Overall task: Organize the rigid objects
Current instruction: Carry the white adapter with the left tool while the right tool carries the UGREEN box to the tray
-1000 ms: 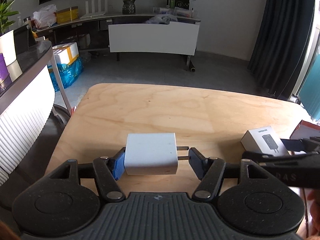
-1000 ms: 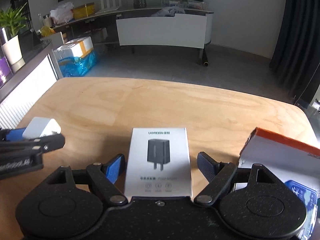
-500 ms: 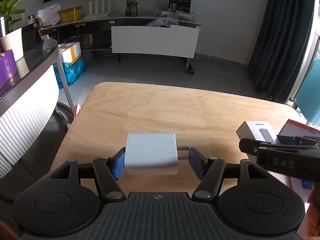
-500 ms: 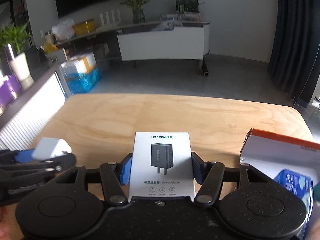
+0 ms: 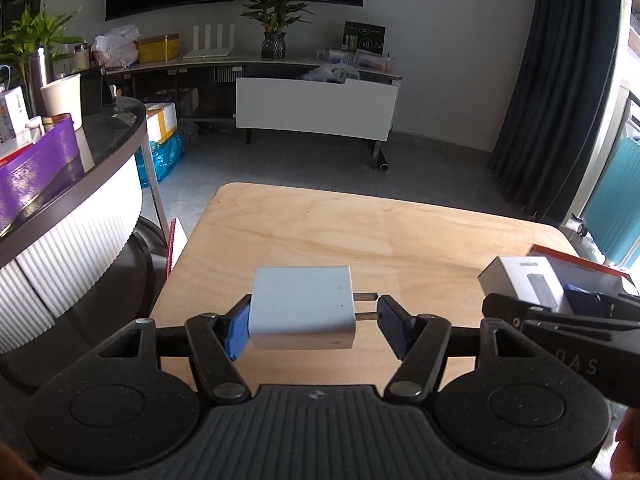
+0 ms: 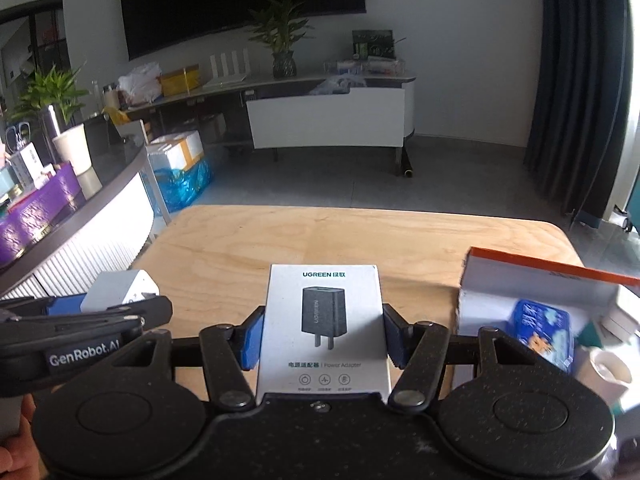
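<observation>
White charger [image 5: 302,307] clamped end-to-end in left gripper [image 5: 310,318], blue pad on its back, prongs against the other pad, above wooden table [image 5: 360,240]. Looks light, stiff, smooth-sided; grip on prongs seems prone to twist, flat sides prob. safer. Adapter box [image 6: 323,330] pinched at both long edges by right gripper [image 6: 323,338], off the tabletop; light cardboard, likely dents if squeezed hard. Vs a sec ago: right jaws just closed onto box, both items lifted. Orange-rimmed box [image 6: 540,276] at right.
</observation>
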Demonstrator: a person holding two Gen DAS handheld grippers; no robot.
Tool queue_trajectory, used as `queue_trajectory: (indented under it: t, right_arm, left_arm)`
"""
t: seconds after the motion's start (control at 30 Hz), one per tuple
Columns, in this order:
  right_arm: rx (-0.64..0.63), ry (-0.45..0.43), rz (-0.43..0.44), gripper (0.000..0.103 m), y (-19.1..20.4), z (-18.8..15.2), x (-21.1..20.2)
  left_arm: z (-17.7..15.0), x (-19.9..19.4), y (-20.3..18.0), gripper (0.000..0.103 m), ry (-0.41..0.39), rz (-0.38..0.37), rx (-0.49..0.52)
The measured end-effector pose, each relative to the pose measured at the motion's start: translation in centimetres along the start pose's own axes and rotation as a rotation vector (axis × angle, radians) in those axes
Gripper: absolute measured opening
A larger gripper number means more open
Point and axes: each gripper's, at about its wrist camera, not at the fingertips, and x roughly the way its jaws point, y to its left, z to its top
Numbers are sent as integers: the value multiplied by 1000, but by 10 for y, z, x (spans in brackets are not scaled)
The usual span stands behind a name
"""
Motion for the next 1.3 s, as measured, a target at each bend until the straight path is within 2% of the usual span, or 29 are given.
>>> queue_trajectory:
  t: [0.47,1.3]
  right_arm:
    - [26,-27,-25,70,-3,-32,-69]
    - [76,-80,-72,70,-28,-70,-129]
  left_arm:
    - [-23,-48,-12,66,-31,-23,18]
    - [-49,-83,-32,66,-62,-83,37]
